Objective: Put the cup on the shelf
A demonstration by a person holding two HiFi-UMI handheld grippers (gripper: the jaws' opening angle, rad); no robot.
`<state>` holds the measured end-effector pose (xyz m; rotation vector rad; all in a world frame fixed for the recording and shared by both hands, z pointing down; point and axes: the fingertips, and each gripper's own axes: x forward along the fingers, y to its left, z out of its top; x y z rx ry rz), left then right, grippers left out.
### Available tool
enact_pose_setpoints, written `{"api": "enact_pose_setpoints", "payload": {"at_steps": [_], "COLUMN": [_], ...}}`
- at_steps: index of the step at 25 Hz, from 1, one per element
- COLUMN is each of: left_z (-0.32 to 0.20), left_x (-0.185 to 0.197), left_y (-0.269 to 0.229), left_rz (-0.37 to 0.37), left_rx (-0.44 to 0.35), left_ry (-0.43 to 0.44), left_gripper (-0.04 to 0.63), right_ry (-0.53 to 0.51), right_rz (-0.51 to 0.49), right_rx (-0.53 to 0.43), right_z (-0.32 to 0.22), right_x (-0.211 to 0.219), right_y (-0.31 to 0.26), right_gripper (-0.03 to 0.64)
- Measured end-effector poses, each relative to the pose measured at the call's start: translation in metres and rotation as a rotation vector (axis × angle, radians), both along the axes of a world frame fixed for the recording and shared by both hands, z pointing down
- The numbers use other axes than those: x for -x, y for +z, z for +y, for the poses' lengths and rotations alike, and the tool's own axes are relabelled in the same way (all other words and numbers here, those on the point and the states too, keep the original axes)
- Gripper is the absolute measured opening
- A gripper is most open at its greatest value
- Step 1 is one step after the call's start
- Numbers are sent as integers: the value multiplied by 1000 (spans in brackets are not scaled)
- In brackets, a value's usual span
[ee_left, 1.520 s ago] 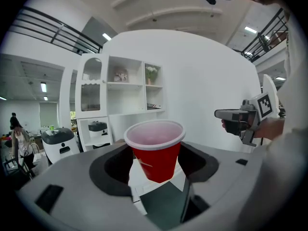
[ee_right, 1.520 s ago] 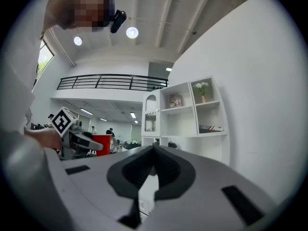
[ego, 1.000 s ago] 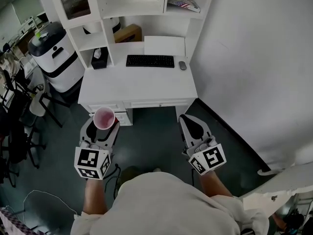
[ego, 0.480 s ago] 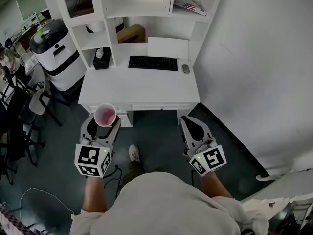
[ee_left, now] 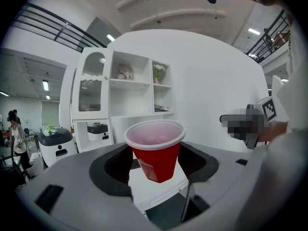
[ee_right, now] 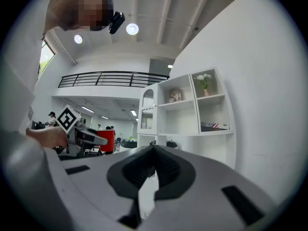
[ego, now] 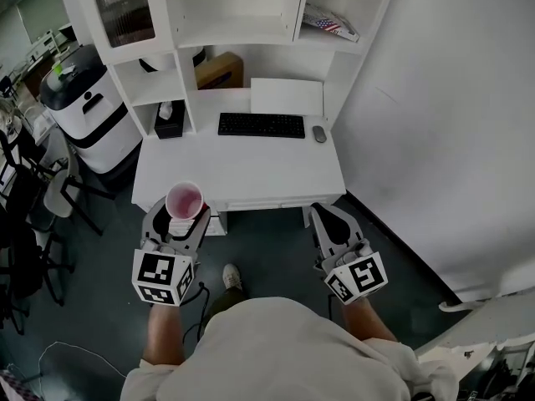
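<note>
Plainly, the left hand-held gripper gripped the red cup upright, mouth up, just short of the desk. The shelf lay straight ahead and higher. The right hand-held gripper was closed, empty.

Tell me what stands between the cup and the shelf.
Nothing visible does. The left gripper holds the cup before the desk; the keyboard lies on it, low, and the shelves beyond are open.
</note>
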<state>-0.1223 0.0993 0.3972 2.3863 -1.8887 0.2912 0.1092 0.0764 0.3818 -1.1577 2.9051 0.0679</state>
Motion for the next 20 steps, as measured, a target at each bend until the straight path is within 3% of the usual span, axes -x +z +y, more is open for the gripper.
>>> {"api": "enact_pose_setpoints", "payload": {"at_steps": [20], "left_z": [-150], "left_x": [99], "left_y": [10], "left_rz": [25], "left_rx": [29], "left_ry": [132], "left_gripper": [293], "right_ry": [107], "right_rz": [9], "right_rx": [0], "right_z": [-134], "right_x": [112], "right_y": [-5], "right_gripper": [3]}}
